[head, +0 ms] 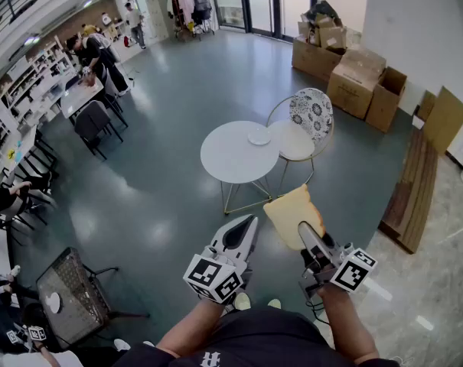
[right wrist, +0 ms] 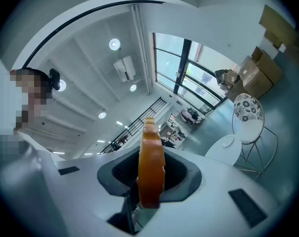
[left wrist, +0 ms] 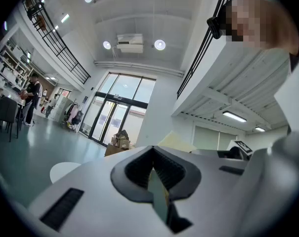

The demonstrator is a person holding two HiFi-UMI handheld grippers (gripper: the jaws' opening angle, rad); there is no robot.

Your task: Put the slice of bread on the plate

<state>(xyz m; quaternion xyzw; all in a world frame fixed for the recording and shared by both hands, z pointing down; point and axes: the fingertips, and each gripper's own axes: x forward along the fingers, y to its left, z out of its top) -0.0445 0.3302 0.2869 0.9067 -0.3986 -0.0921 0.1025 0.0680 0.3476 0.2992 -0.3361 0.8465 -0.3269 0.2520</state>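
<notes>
A slice of bread (head: 291,213) with a brown crust is held upright in my right gripper (head: 304,233), which is shut on its lower edge. In the right gripper view the bread (right wrist: 150,164) shows edge-on between the jaws. My left gripper (head: 245,226) hangs beside it on the left, shut and holding nothing; its pads (left wrist: 156,179) meet. A small white plate (head: 259,137) lies on the round white table (head: 235,159) some way ahead and below. The same plate (right wrist: 229,141) and table (right wrist: 227,154) appear at the right of the right gripper view.
A wire chair with a patterned back (head: 311,114) stands against the table's right side. Cardboard boxes (head: 353,75) are stacked at the far right, wooden boards (head: 415,182) lie along the right wall. Desks, chairs and people (head: 93,60) fill the left.
</notes>
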